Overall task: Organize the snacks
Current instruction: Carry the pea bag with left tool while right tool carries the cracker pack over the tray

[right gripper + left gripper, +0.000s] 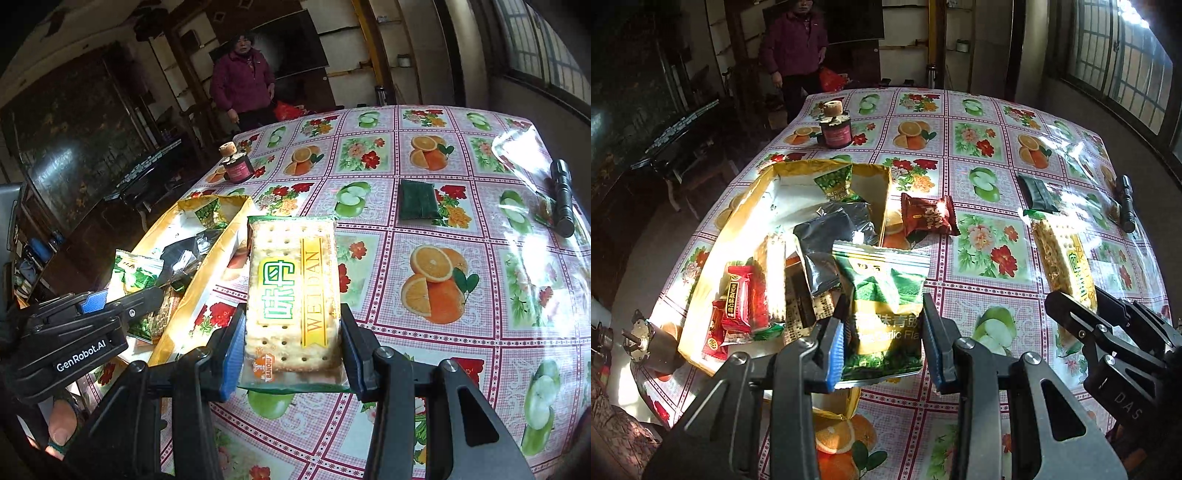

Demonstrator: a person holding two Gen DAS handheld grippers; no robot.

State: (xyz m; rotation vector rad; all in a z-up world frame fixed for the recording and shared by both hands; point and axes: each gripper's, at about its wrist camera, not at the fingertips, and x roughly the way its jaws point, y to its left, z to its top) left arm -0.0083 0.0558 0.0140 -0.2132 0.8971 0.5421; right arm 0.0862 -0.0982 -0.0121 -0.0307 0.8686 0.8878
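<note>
A: The bench (480, 236) wears a glossy plastic cloth; the green pea bag (886, 310) looks shiny foil.

B: The cracker pack (291, 295) is clear glossy film; the box (882, 192) gold-faced card, the torch (563, 199) matt black.

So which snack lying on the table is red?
The red packet beside the gold box; the other loose packet is dark green.

Each view is taken from just behind a gripper's own fingers, angled down and forward, close above the near edge of the fruit-and-flower patterned oilcloth table (990, 155) (436, 206). Shared by both are the gold-walled open cardboard box (701, 280) (195, 295) at the left edge, the far edge, and the dark room beyond.
</note>
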